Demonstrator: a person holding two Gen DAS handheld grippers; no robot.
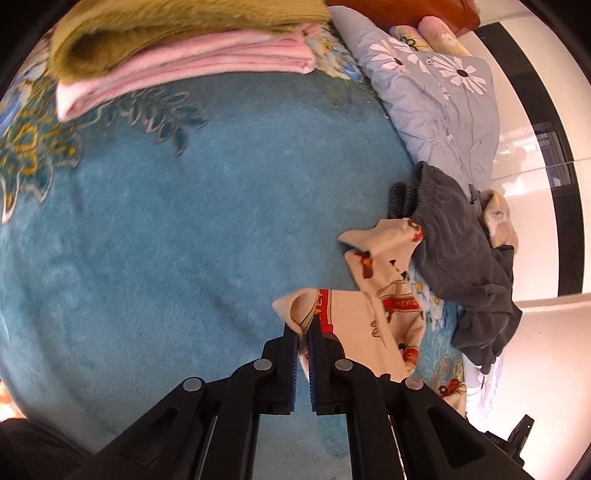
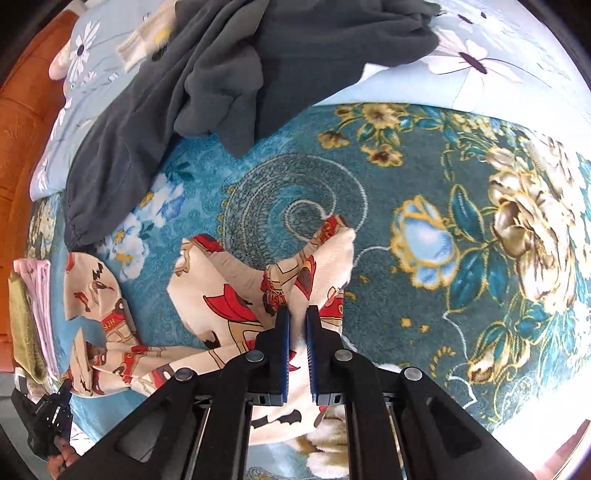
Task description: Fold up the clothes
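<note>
A cream garment with red cartoon prints (image 1: 384,314) lies crumpled on the blue floral blanket (image 1: 184,240). My left gripper (image 1: 303,325) is shut on one edge of it. My right gripper (image 2: 298,314) is shut on another part of the same cream garment (image 2: 229,306), which bunches up ahead of the fingers and trails left over the blanket (image 2: 424,184). The left gripper also shows at the lower left of the right wrist view (image 2: 62,398). A dark grey garment (image 1: 461,251) lies in a heap beside it, and shows at the top of the right wrist view (image 2: 221,74).
A folded pink garment (image 1: 184,70) with an olive fuzzy one (image 1: 166,26) on top sits at the far side of the blanket. A light blue daisy-print quilt (image 1: 436,96) lies at the right. A wooden headboard (image 2: 22,129) stands beyond. The white floor (image 1: 535,147) lies off the bed's edge.
</note>
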